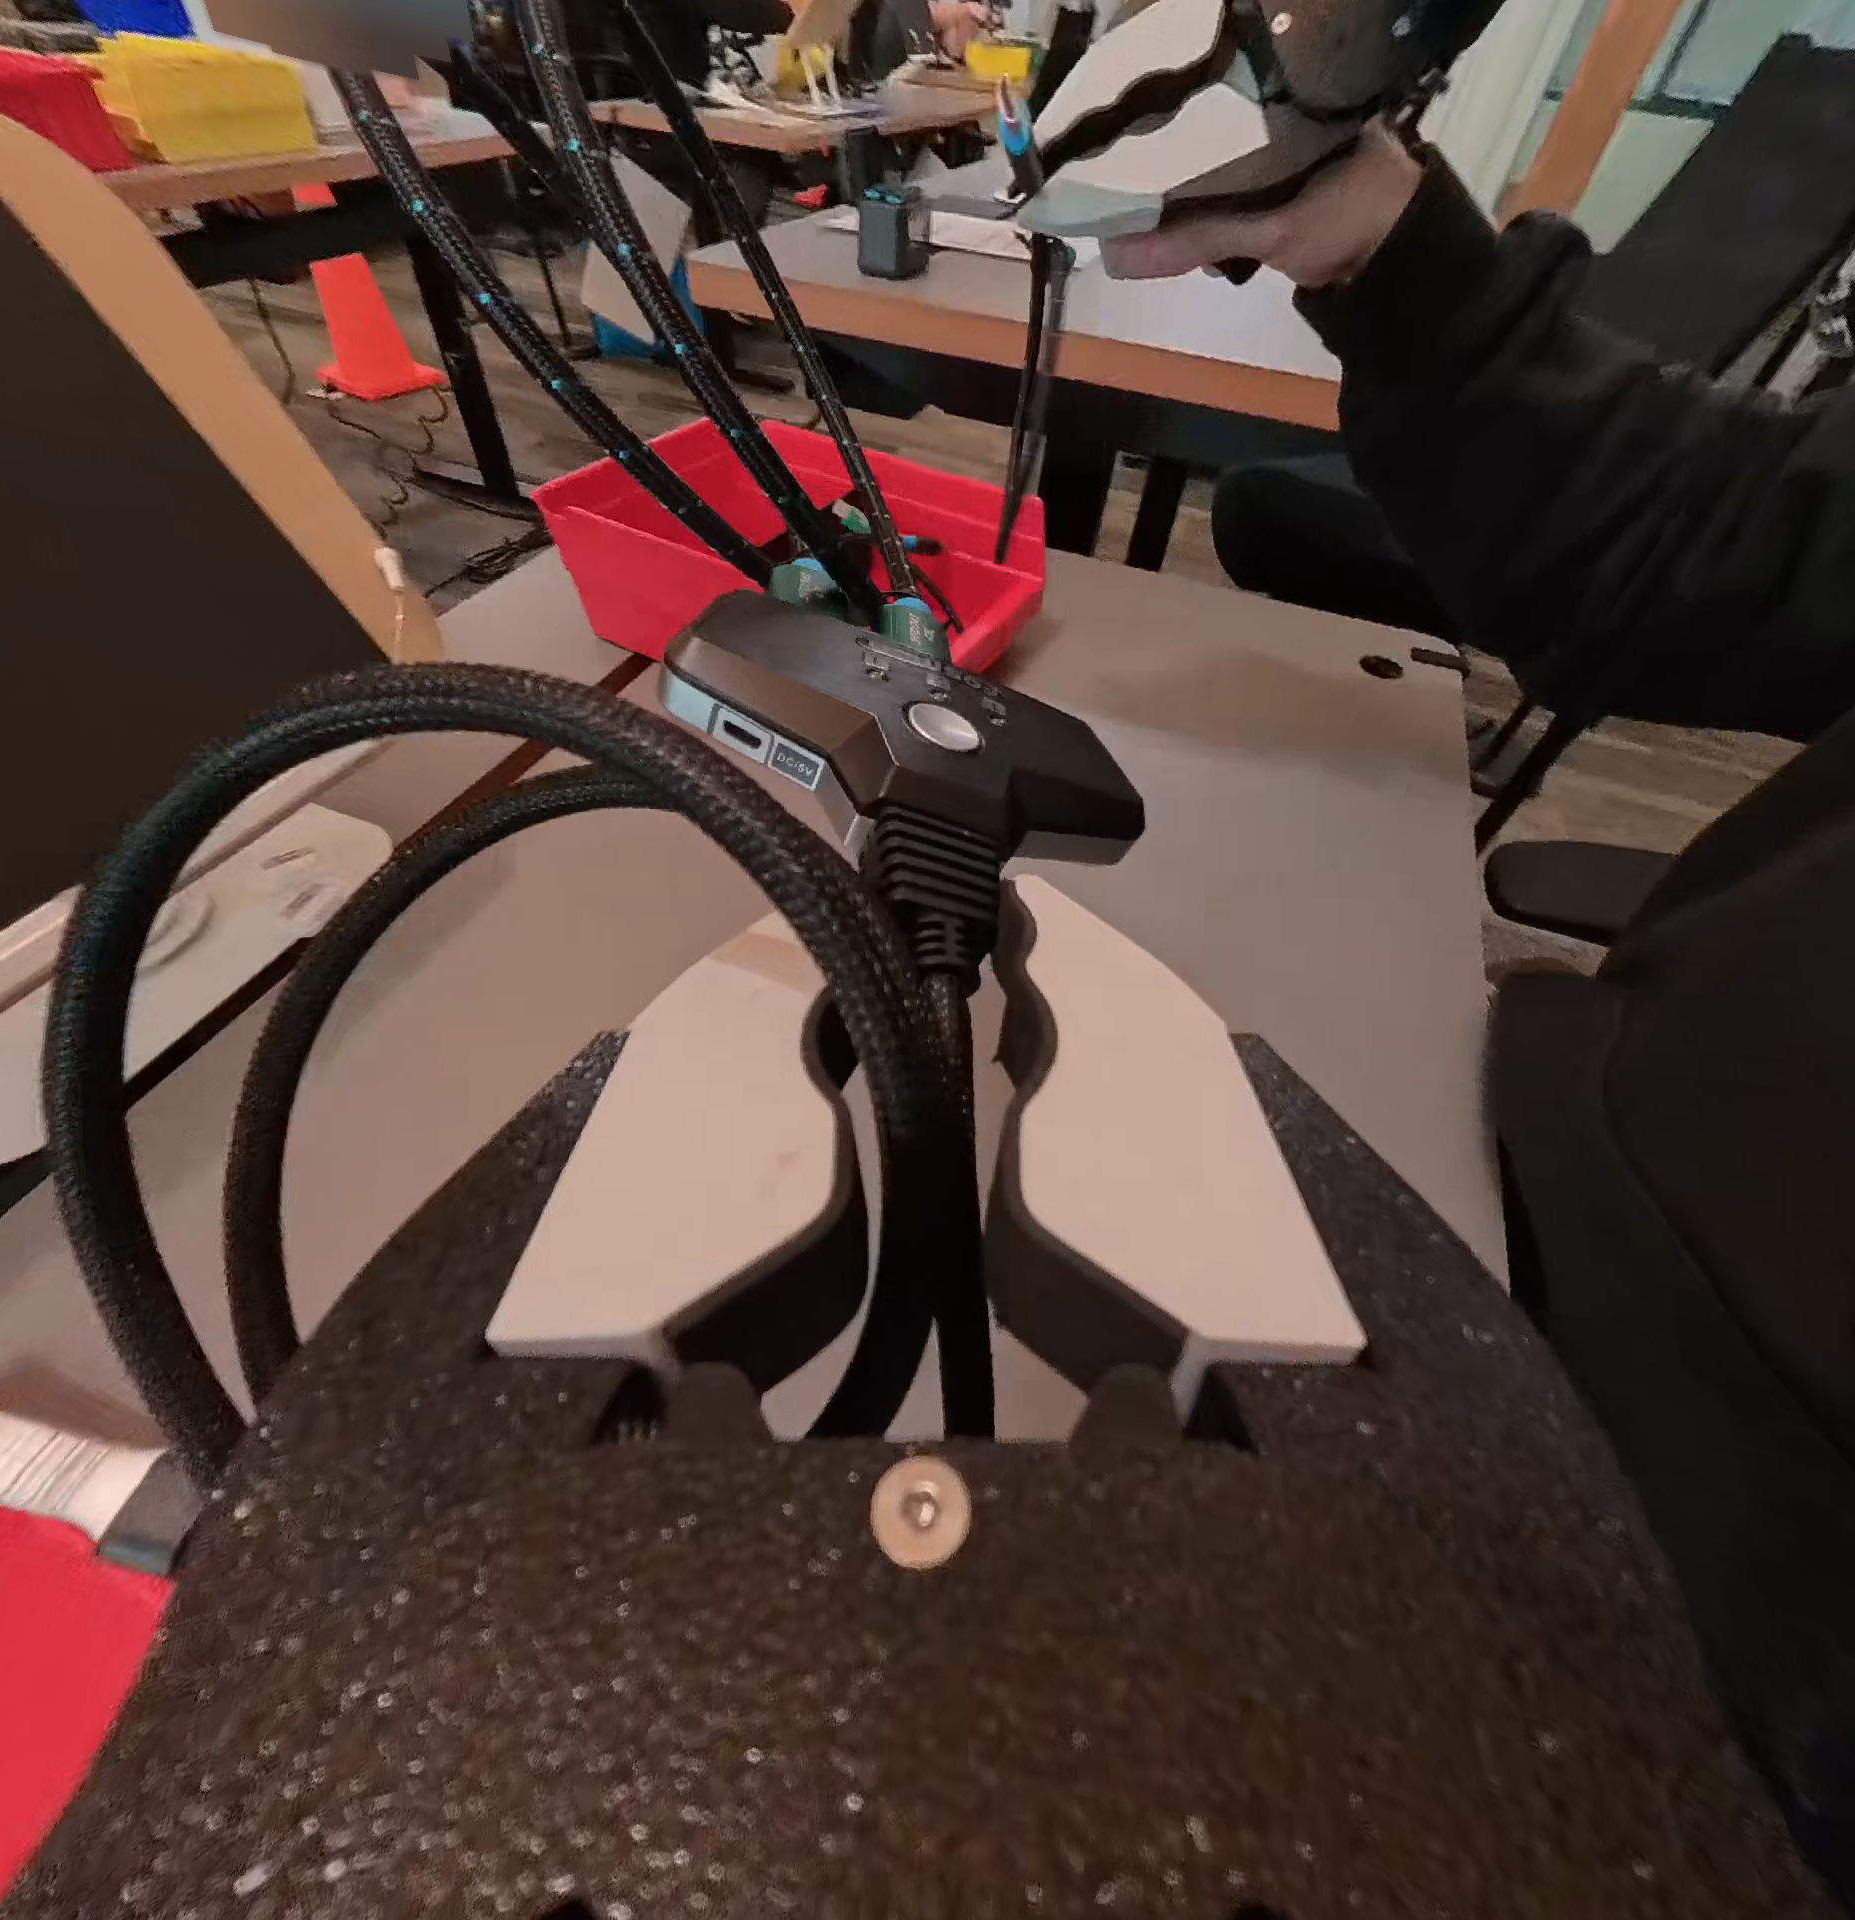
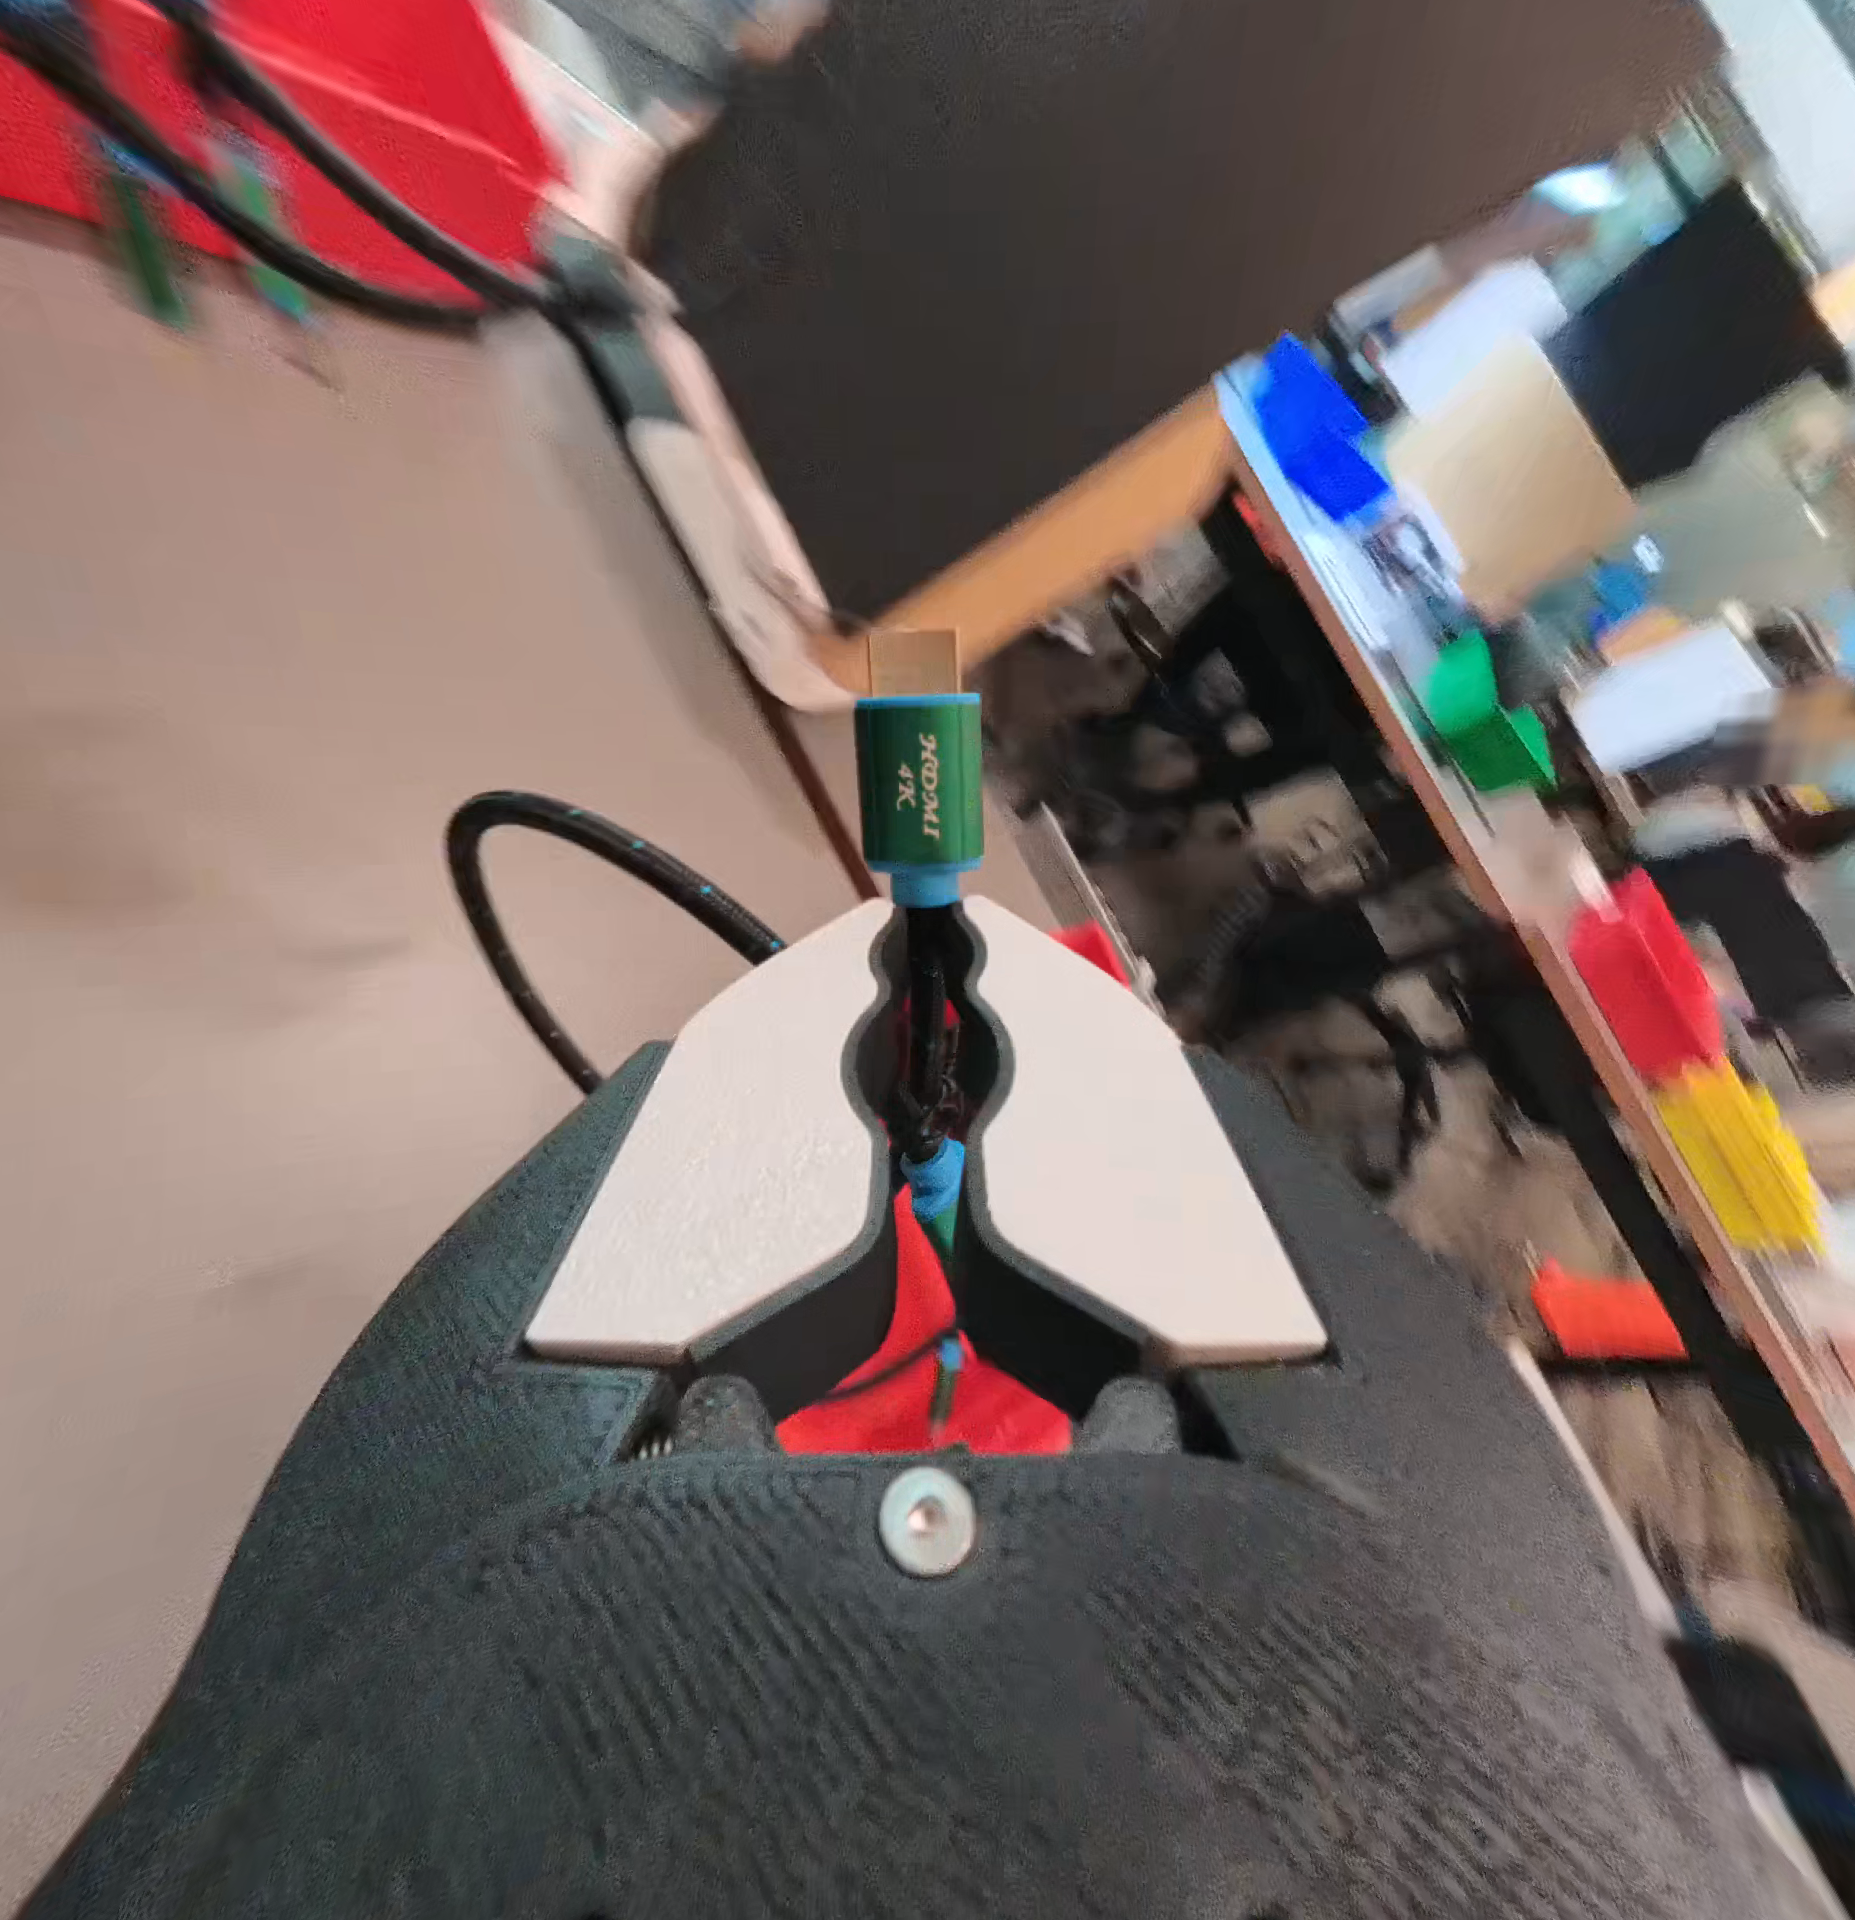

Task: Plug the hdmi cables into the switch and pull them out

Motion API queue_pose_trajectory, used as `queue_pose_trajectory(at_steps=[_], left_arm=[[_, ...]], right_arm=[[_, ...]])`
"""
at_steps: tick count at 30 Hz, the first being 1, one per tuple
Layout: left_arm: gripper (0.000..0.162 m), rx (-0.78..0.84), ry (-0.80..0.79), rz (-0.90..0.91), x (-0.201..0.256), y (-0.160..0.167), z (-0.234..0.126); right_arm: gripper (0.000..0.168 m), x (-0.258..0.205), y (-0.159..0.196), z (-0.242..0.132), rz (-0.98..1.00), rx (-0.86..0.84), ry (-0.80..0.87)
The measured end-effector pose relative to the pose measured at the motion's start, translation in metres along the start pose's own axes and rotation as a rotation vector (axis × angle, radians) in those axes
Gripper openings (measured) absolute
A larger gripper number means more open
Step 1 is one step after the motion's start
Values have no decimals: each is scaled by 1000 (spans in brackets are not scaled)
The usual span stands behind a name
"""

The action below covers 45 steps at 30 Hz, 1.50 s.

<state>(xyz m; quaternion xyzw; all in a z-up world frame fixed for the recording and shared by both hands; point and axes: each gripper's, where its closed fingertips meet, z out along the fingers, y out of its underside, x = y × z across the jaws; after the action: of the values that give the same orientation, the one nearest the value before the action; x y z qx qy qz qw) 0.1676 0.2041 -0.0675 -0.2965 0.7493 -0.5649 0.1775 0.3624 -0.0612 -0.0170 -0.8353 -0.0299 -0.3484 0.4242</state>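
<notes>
Beige tabletop behind green, blue-collared, gold-tipped HDMI plug.

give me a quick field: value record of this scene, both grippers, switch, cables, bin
left gripper: shut on the switch's own cable, just behind the switch
right gripper: shut on HDMI cable below its green plug, raised off the table
switch: black, on the table, round button on top
plugged cables: at least two green plugs in the switch's far side
free plug: gold tip bare, not inserted
bin: red, behind the switch
</notes>
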Motion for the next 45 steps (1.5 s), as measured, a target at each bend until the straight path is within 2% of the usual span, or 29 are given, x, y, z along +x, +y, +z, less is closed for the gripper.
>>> queue_pose_trajectory(at_steps=[1, 3, 5, 10, 13, 15, 18, 19, 20, 24, 26, 29, 31, 33, 37, 41, 45], left_arm=[[23, 5, -14, -8, -2, 0, -2], [23, 15, -31, -16, -5, 0, -5], [23, 27, -26, -19, -4, 0, -5], [23, 12, -8, -4, 1, 4, 0], [23, 2, -3, -3, 2, 4, 2], [23, 7, 0, -6, 2, 3, 3], [23, 14, 0, -14, 2, 2, 4], [23, 14, -2, -15, 1, 2, 5], [23, 14, -2, -16, 1, 2, 6], [23, 16, 19, -19, 3, 3, 12], [23, 15, 35, -10, 5, 4, 17], [23, 11, 70, 0, 10, 7, 24], [23, 7, 89, 2, 13, 8, 29], [23, 6, 107, -1, 16, 8, 34], [23, 4, 133, -6, 24, 9, 37], [23, -4, 147, 0, 30, 10, 36], [23, -10, 175, 20, 37, 11, 36]], right_arm=[[7, 19, 19, 3, 38, -44, 59], [7, 47, 55, 10, 132, -90, 172], [7, 57, 96, 21, 248, -152, 214], [7, 54, 179, 49, 591, -222, 276], [6, 41, 211, 66, 760, -244, 271], [8, 19, 229, 80, 827, -314, 181], [13, 21, 241, 79, 758, -394, 216], [27, 26, 237, 75, 712, -385, 235], [56, 31, 225, 71, 674, -342, 247], [82, 45, 153, 44, 529, -170, 293], [74, 18, 88, 37, 427, -20, 144], [54, -70, -30, 13, 175, 311, -198], [51, -118, -73, 5, 10, 394, -276], [49, -156, -92, 9, -79, 393, -346], [25, -177, -99, 30, -221, 363, -279], [24, -188, -95, 40, -233, 325, -340], [23, -187, -93, 44, -262, 291, -318]])
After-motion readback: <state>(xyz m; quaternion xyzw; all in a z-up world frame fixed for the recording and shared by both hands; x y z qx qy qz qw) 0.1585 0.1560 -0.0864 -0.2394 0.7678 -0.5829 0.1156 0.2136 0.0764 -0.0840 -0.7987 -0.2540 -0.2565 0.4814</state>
